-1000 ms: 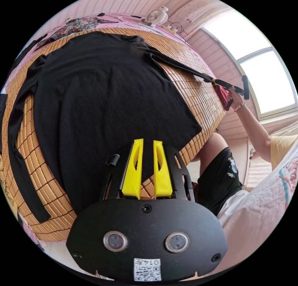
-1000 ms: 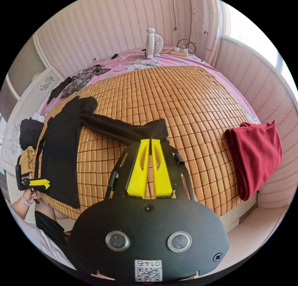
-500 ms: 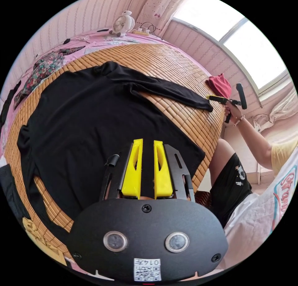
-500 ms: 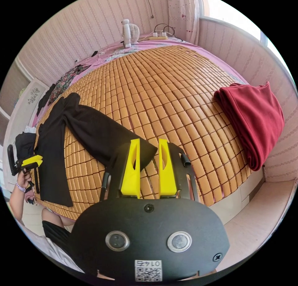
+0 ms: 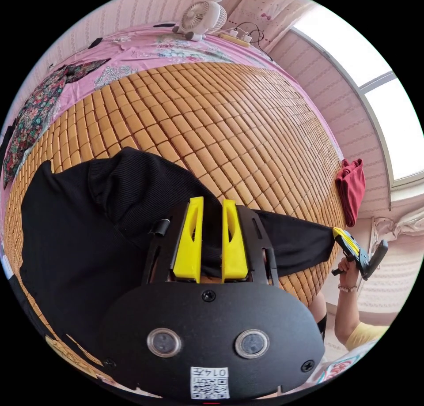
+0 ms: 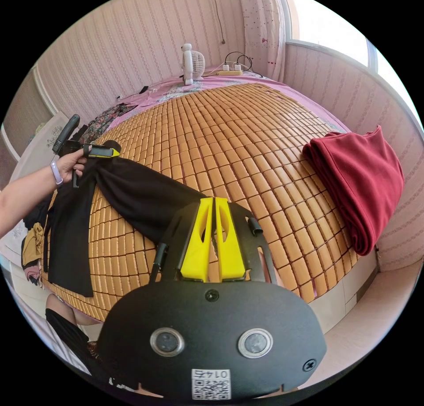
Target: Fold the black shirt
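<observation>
Left gripper view, left to right. Floral garment (image 5: 31,114) along the far-left rim, on pink sheet (image 5: 132,48). Bamboo mat (image 5: 221,128) of small tan tiles over most of the bed, pink sheet showing beyond its far edge. Black shirt (image 5: 75,229) spread on the near-left part of the mat, one shoulder bunched up toward the middle. Left gripper (image 5: 212,203) over that bunched cloth, yellow jaws a little apart with black fabric between them; whether pressing on it cannot be told. Small white fan (image 5: 201,13) and power strip (image 5: 238,37) at the far edge of the bed. Sleeve (image 5: 296,242) drawn out to the right, its end at the right gripper (image 5: 336,233), held in a hand (image 5: 349,269). Folded red garment (image 5: 351,189) at the right edge of the mat. Striped pink wallpaper and bright window (image 5: 380,92) at far right.

Right gripper view, left to right. Forearm and hand (image 6: 70,161) with left gripper (image 6: 115,151) raised over the shirt's shoulder. Black shirt (image 6: 70,229) hanging down the left side of the mat, sleeve (image 6: 145,198) running to the centre. Right gripper (image 6: 214,203) with yellow jaws nearly together, apparently clamped on the sleeve end. Bamboo mat (image 6: 247,137) bare across the middle. White fan (image 6: 192,64) and power strip (image 6: 229,72) at the far wall. Red garment (image 6: 357,181) on the right edge of the mat. Pale floor (image 6: 366,317) at lower right.
</observation>
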